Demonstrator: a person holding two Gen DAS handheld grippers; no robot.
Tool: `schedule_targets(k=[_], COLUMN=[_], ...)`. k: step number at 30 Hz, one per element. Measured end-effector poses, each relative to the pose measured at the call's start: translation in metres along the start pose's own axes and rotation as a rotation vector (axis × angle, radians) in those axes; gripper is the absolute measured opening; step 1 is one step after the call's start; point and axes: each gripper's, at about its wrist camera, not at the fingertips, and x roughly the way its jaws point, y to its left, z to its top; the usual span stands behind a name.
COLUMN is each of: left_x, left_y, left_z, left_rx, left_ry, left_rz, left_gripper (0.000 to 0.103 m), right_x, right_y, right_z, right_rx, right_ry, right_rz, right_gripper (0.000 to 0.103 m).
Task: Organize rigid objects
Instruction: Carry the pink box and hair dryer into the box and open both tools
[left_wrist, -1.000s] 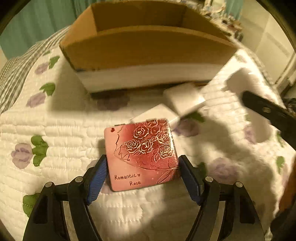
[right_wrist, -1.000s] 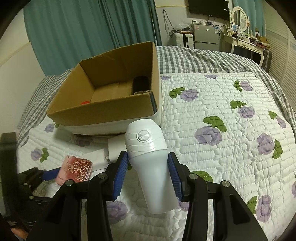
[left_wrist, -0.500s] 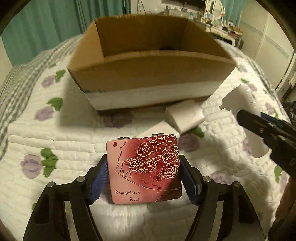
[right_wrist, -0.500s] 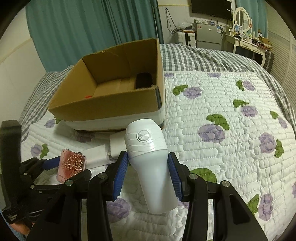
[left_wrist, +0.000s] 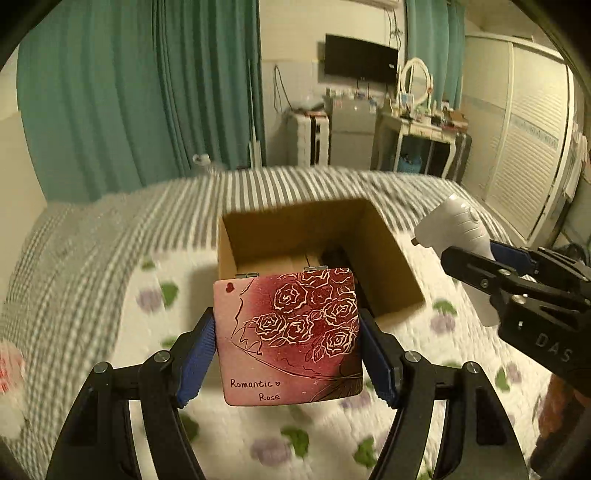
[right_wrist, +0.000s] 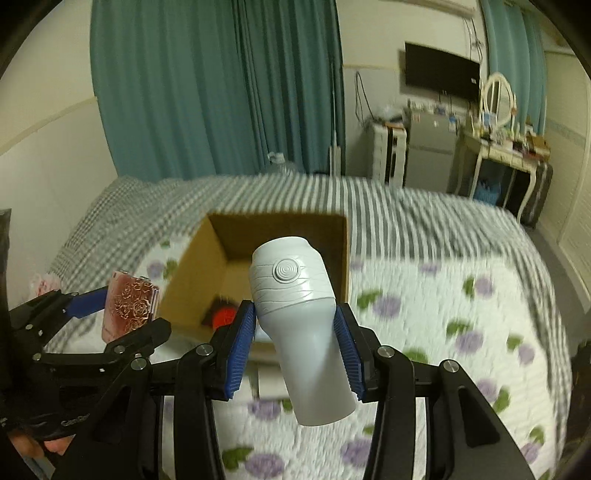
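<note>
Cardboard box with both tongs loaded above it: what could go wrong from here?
1. The left tongs and right tongs converge on one open brown cardboard box; they may collide.
2. The pink rose-printed hinged tin is pinched only at its edges and could slip.
3. The white plastic hair dryer could land on the red item inside.

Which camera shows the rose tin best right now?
Left wrist: the rose tin faces the lens in the left claw, lettering readable. Right wrist shows only a small, oblique patch of it at far left.
</note>
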Motion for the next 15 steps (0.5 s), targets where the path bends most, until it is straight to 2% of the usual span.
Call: schedule_targets(k=[3, 8, 15], left_x=[0.018, 0.060, 0.127], left_y=[0.005, 0.012, 0.007], left_z=[0.019, 0.035, 0.033], left_rx=[-0.013, -0.007, 0.039], left_ry=[-0.004, 0.007, 0.047], left_rz=[0.010, 0.033, 0.041], left_gripper=[0.073, 0.073, 0.073], right_x=[0.009, 0.049, 0.124], right_y=[0.001, -0.004, -0.016], right_z=[0.016, 0.033, 0.032], right_rx=[-0.009, 0.008, 0.049], right_ry=[-0.017, -0.006, 0.050], right_rz=[0.007, 0.030, 0.058], right_gripper=[0.044, 0.044, 0.044])
